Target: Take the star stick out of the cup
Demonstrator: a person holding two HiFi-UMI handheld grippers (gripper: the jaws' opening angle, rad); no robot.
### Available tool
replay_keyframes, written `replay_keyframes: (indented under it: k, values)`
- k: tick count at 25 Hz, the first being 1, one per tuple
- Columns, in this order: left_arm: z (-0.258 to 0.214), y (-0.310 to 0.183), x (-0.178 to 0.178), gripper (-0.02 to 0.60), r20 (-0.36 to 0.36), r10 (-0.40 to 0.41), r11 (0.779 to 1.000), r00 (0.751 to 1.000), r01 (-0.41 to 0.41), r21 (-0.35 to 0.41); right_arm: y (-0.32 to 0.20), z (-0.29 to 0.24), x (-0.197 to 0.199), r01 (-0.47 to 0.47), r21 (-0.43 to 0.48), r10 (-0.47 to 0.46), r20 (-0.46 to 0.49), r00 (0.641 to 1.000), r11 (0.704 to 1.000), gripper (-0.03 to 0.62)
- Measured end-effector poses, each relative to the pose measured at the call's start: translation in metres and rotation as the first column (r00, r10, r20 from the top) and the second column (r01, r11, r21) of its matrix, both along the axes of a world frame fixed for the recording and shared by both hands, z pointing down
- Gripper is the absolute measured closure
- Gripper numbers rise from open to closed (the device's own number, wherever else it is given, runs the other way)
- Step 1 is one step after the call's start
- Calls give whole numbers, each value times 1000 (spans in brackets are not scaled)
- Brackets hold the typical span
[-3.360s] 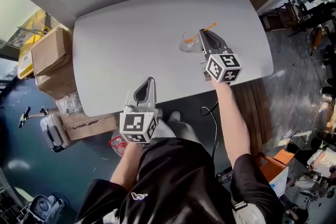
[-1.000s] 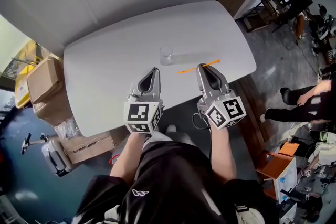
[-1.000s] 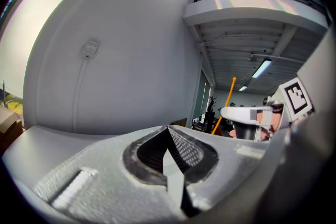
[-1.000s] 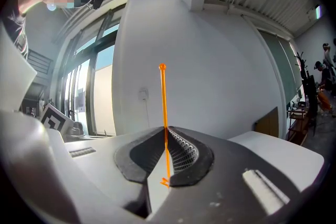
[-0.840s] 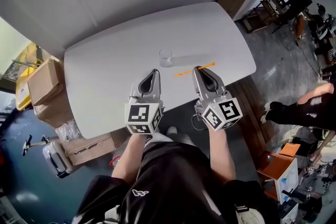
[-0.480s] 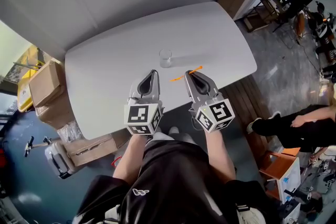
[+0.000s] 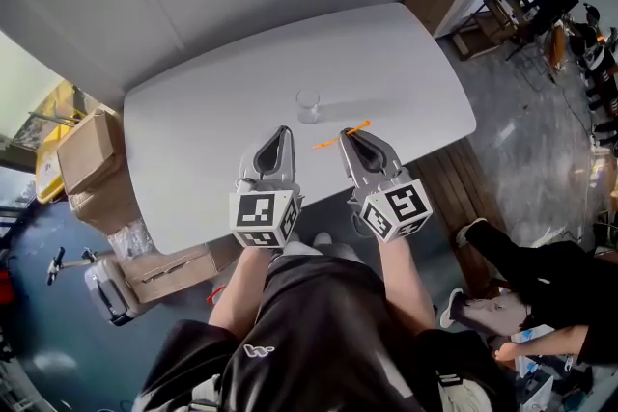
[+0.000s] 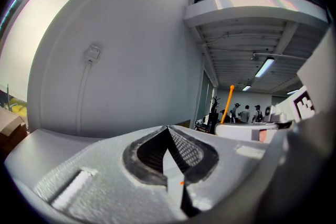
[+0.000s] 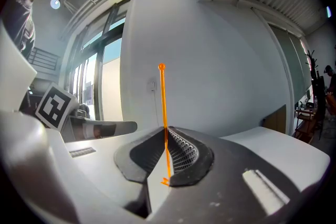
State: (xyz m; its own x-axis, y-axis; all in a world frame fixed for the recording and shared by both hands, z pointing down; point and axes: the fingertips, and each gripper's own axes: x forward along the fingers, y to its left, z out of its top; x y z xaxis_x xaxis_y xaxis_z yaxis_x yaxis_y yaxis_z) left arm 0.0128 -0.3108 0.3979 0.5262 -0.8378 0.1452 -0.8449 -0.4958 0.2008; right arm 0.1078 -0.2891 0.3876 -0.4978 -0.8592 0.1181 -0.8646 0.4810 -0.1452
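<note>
A clear empty cup (image 7: 307, 106) stands upright near the middle of the white table (image 7: 212, 111). The thin orange star stick (image 7: 340, 135) is out of the cup, and my right gripper (image 7: 346, 137) is shut on it just right of the cup, nearer the front edge. In the right gripper view the stick (image 9: 163, 107) rises straight up from between the closed jaws of my right gripper (image 9: 164, 131), its small star end below the pads. My left gripper (image 7: 282, 131) hovers beside it on the left, shut and empty. The left gripper view shows my left gripper (image 8: 168, 131) with jaws meeting and the stick (image 8: 227, 106) off to the right.
Cardboard boxes (image 7: 87, 125) and a suitcase (image 7: 101, 275) sit on the floor left of the table. A brown board (image 7: 430, 0) leans at the far right corner. A person (image 7: 541, 289) is on the floor at lower right.
The stick came out of the cup earlier. Over the last second my right gripper carried it left and nearer the front edge, close to the left gripper. The cup has stayed put.
</note>
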Motion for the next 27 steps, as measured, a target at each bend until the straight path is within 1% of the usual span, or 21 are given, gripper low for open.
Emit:
replay_keyframes:
  k: [14,22,27]
  values:
    - [0,12,0,580,25,9,1000,1000,-9,2,4,2,-1,7,0,-7,24,1000,1000,574]
    - [4,19,2,580,32,7,1000,999,-6,-10,9,4,1,11,2,-11,33,999,1000,574]
    - [6,19,0,580,79,-5,1000,997,3,23,7,5,2,-12,-8,12,73,997,1000,574]
